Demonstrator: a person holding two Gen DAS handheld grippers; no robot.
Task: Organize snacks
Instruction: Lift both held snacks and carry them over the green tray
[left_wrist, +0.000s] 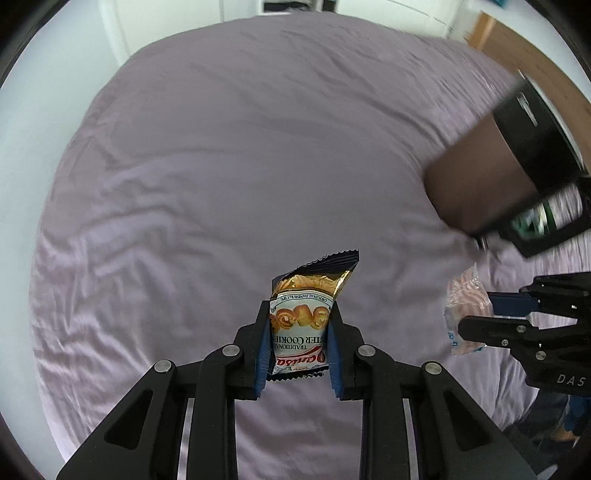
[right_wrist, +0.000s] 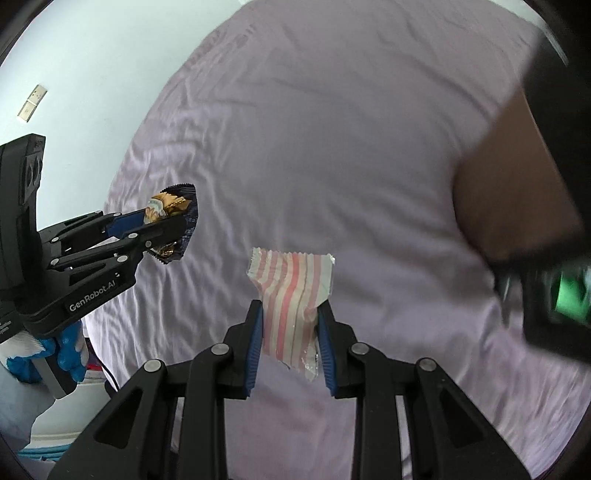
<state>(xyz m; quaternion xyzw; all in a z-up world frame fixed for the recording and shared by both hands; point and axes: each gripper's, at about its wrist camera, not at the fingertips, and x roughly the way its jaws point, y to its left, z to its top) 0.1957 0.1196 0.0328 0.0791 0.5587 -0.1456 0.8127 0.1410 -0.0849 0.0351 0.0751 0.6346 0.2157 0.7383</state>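
My left gripper (left_wrist: 298, 314) is shut on a butter cookies packet (left_wrist: 301, 325), dark blue and gold with white label, held above the lilac bedsheet (left_wrist: 221, 166). It also shows in the right wrist view (right_wrist: 173, 218), with the left gripper (right_wrist: 162, 230) at the left. My right gripper (right_wrist: 290, 314) is shut on a pink-and-white striped packet (right_wrist: 291, 299), held above the sheet. In the left wrist view the right gripper (left_wrist: 480, 314) comes in from the right with the striped packet (left_wrist: 463, 306).
A person's bare forearm (left_wrist: 480, 173) with a black sleeve moves, blurred, at the right over the bed and holds something black and green (right_wrist: 569, 291). White walls lie beyond the bed. A wooden board (left_wrist: 524, 48) stands far right.
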